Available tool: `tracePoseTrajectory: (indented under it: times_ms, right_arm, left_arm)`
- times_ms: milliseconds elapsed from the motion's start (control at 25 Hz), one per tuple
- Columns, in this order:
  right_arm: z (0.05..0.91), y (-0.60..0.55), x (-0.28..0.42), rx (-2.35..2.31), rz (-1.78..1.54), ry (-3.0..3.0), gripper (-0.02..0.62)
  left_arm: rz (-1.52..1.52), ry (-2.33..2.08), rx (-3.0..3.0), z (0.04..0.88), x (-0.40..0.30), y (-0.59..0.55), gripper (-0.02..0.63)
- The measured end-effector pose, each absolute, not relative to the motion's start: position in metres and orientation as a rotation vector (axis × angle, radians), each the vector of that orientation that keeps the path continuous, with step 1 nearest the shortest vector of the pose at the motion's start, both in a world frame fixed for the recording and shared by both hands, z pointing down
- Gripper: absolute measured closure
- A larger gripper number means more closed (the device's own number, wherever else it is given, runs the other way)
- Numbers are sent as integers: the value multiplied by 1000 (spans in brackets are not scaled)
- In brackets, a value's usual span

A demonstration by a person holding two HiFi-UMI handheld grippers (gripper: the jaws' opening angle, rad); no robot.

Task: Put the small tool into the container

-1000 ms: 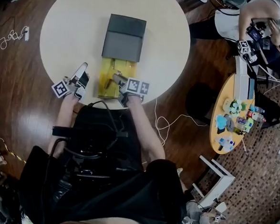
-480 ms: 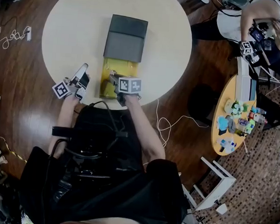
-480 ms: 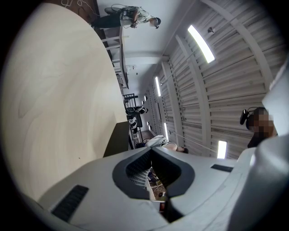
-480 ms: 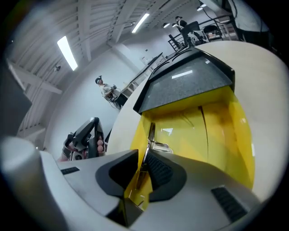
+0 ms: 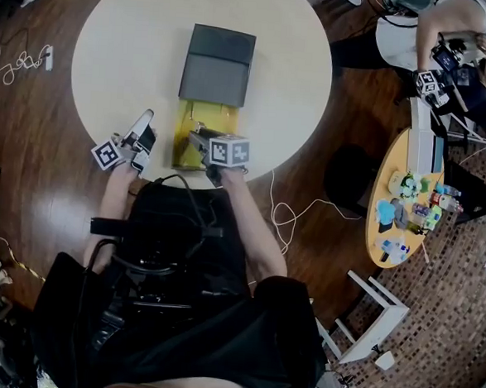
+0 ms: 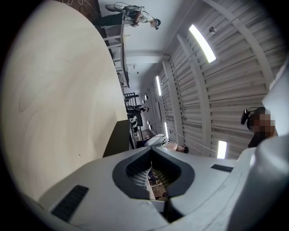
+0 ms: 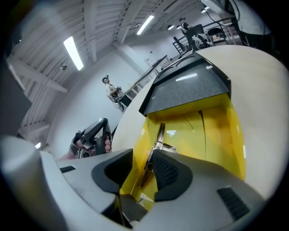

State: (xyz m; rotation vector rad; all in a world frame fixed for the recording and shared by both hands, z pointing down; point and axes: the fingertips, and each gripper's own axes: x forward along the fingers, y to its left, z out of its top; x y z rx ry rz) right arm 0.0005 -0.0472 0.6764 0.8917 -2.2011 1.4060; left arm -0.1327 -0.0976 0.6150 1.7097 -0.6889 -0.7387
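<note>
The container [image 5: 200,115] is a yellow box with its dark grey lid [image 5: 216,63] slid back, on the round white table [image 5: 129,48]. My right gripper [image 5: 199,136] reaches down into the yellow part. In the right gripper view the small metal tool [image 7: 159,135] lies on the yellow floor [image 7: 216,122] between the jaws of the right gripper [image 7: 142,155]. These jaws have just been opening and stand apart, with the tool close beside one pad. My left gripper [image 5: 142,122] rests at the table's near left edge, its tips [image 6: 152,151] together and nothing in them.
A person's hand holds the left gripper [image 7: 92,135], seen beyond the box's left wall. To the right stands a small yellow table [image 5: 400,200] with colourful toys and a white stool [image 5: 368,310]. Other people sit at the top right. Cables lie on the wooden floor [image 5: 283,213].
The right gripper has rolled about its own axis over the yellow box, so its marker cube shows a different face. The left gripper has stayed where it was.
</note>
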Motion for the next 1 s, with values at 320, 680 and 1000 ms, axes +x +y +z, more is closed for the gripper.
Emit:
tracePoseTrajectory:
  times_ms: [320,680,1000]
  right_arm:
    - [688,-46,2,760,551,-2056,430]
    - [682,-51,26,986,1243,-2171,431]
    - [667,-68,38,1093,1116,-2194,500]
  left_arm:
    - [-745,-681,1713,611,-130,-98,606]
    - [-748,-703,1696,617,-136,-91,606]
    - [-740,-695,1704,618,-134,-95,606]
